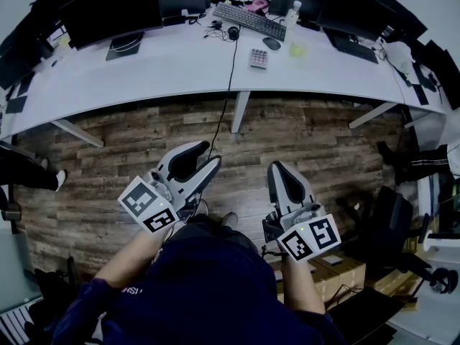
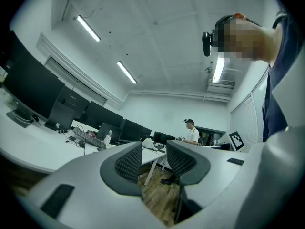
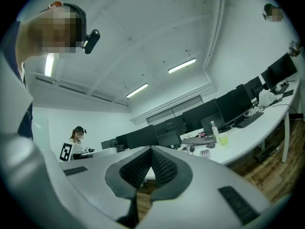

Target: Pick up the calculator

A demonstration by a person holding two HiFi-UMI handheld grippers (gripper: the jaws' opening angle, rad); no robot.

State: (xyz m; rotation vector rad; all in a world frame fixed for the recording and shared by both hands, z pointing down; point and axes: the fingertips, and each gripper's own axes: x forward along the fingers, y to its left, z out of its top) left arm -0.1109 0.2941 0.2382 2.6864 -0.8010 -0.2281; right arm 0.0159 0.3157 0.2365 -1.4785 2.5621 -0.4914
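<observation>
– Long white counter [image 1: 180, 63] curving through an office, monitors [image 1: 118, 6] ranked along its back, wooden floor [image 1: 302, 135] between it and the person. Where is the calculator?

– The calculator [image 1: 259, 58] lies flat on the counter, toward the front edge. It is just beside a black cable [image 1: 231, 70], in front of the keyboard [image 1: 249, 20] and near a mouse [image 1: 272, 43]. The right gripper view shows it too, small and far off [image 3: 205, 152].

– And the tongs?

– Both are held level, close to the person's body, over the floor and well apart from the counter. The left tongs [image 1: 210, 154] stand spread. A clear gap shows between the ribbed pads [image 2: 129, 162], with only floor and distant desks behind it. The right tongs [image 1: 277, 165] are pressed together, tips meeting, pinching nothing.

– So how far along is it?

– As I judge it, at the very start. The calculator sits untouched and neither pair is anywhere near it. The whole job is left: carry a pair across the floor to the counter, set spread tongs around the calculator, close on it and lift. The left pair looks readier, being spread already. The right would have to open first.
</observation>
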